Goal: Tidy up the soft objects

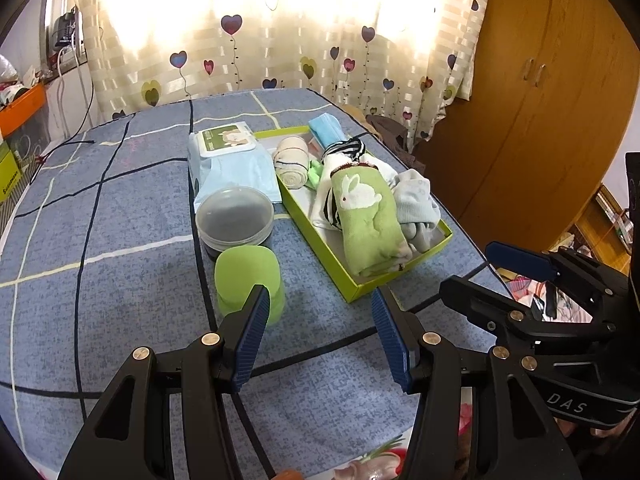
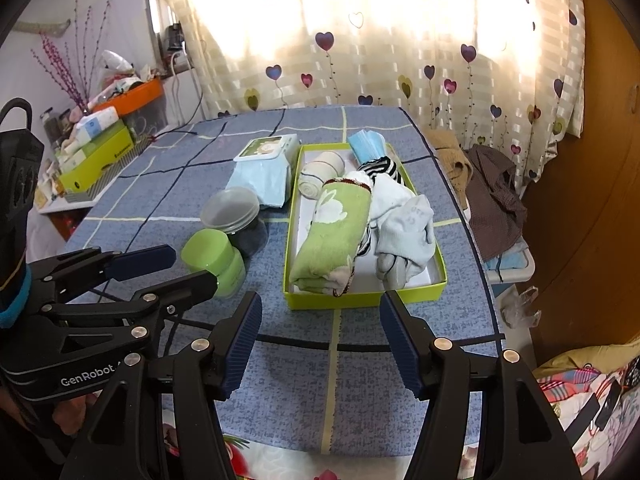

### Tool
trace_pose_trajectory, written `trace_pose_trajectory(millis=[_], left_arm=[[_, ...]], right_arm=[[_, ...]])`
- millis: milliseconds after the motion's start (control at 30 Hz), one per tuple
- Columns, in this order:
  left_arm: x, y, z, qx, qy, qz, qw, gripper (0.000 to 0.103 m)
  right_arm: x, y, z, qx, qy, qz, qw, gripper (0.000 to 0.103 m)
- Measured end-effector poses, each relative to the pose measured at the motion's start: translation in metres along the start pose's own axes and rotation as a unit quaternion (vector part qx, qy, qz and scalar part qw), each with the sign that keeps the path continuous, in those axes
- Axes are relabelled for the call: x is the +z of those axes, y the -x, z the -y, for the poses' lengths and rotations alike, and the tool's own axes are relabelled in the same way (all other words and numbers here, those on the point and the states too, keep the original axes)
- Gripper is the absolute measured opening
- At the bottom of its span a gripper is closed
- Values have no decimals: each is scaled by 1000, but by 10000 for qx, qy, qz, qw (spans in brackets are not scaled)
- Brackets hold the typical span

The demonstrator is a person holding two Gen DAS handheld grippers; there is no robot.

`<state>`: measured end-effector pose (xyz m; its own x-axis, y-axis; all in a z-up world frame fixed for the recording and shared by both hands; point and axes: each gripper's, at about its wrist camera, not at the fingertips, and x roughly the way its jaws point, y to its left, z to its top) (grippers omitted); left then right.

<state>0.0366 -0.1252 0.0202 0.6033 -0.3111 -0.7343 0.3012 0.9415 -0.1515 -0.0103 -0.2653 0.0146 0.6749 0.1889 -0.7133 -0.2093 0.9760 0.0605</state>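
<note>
A lime-green box (image 1: 384, 282) (image 2: 332, 300) sits on the blue checked tablecloth. In it lie a rolled green rabbit towel (image 1: 366, 220) (image 2: 332, 236), pale socks (image 1: 416, 200) (image 2: 408, 232), a striped sock (image 1: 348, 148), a beige roll (image 1: 292, 162) (image 2: 320, 174) and blue face masks (image 1: 326, 128) (image 2: 368, 146). My left gripper (image 1: 320, 320) (image 2: 180, 270) hovers open and empty near the box's front left corner, by a green-lidded jar (image 1: 248, 276) (image 2: 212, 256). Just in front of the box, my right gripper (image 2: 322, 320) (image 1: 492, 276) also stands open and empty.
A clear-lidded jar (image 1: 235, 216) and a pack of wet wipes (image 1: 232, 160) lie left of the box. Clothes (image 2: 492, 188) are piled off the table's right edge, before a wooden wardrobe (image 1: 540, 100). Boxes and an orange bin (image 2: 136, 96) crowd the far left.
</note>
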Motion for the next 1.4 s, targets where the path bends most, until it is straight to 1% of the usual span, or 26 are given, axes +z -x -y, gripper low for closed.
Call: trace_pose_trajectory(millis=[1400], left_arm=[[0, -4, 1, 59, -38, -37, 10000, 54]], right_arm=[[-1, -3, 0, 8, -2, -8, 10000, 63]])
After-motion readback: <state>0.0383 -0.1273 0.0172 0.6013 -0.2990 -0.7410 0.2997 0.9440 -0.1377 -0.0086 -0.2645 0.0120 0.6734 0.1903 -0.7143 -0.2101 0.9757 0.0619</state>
